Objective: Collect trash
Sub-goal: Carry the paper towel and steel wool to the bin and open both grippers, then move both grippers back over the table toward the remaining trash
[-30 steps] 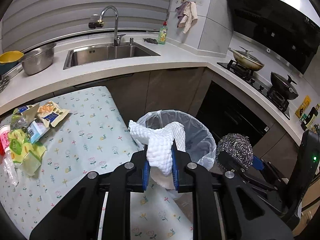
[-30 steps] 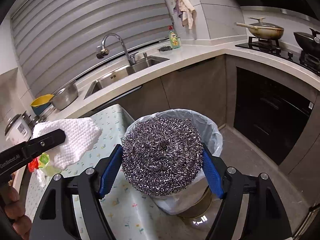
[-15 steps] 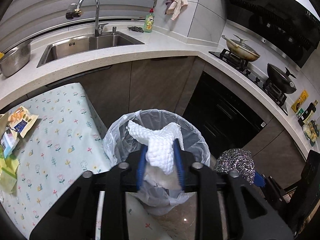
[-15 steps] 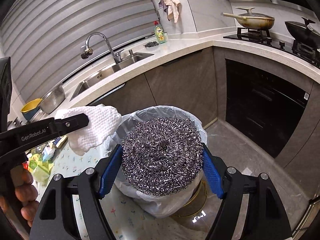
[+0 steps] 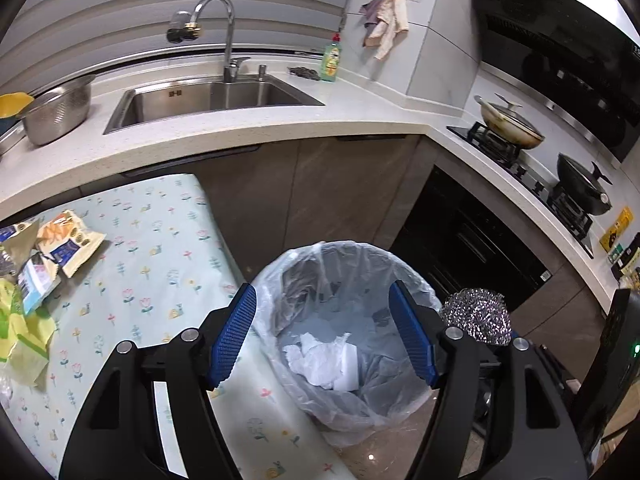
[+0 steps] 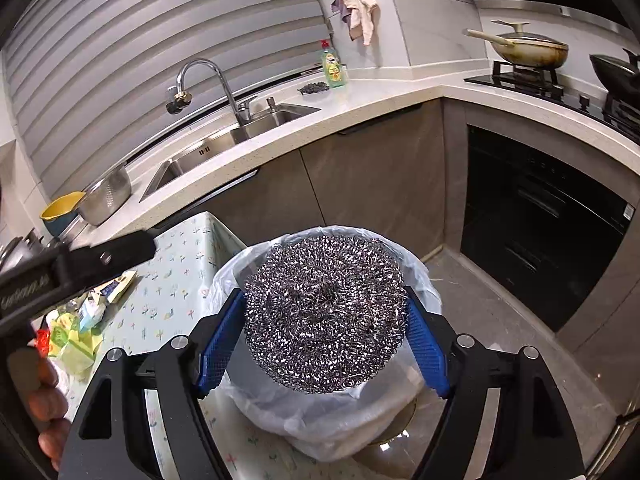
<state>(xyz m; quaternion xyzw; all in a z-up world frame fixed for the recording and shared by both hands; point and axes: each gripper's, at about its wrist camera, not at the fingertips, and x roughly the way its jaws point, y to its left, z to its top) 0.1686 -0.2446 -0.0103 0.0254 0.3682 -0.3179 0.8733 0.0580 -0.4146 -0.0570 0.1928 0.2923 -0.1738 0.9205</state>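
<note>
My left gripper (image 5: 322,292) hovers over the lined trash bin (image 5: 344,245), its jaws opening with nothing between them. A crumpled white cloth (image 5: 320,360) lies at the bottom of the bin. My right gripper (image 6: 324,296) holds a round steel wool scourer (image 6: 324,312) above the same bin (image 6: 224,280); its jaws are starting to open, while both blue pads still touch the scourer. The scourer (image 5: 476,316) also shows at the right of the left wrist view. The left gripper (image 6: 120,252) reaches in from the left of the right wrist view.
A table with a flowered cloth (image 5: 160,260) stands left of the bin, with snack wrappers (image 5: 64,240) piled at its left end. Behind are the counter with a sink (image 5: 216,96) and a colander (image 5: 56,112), and a stove with pans (image 5: 512,124) to the right. A hand (image 6: 44,400) grips the left tool.
The left gripper opened and let go of the white cloth, which now lies in the bin. Both grippers moved forward over the bin. The right gripper still carries the scourer.
</note>
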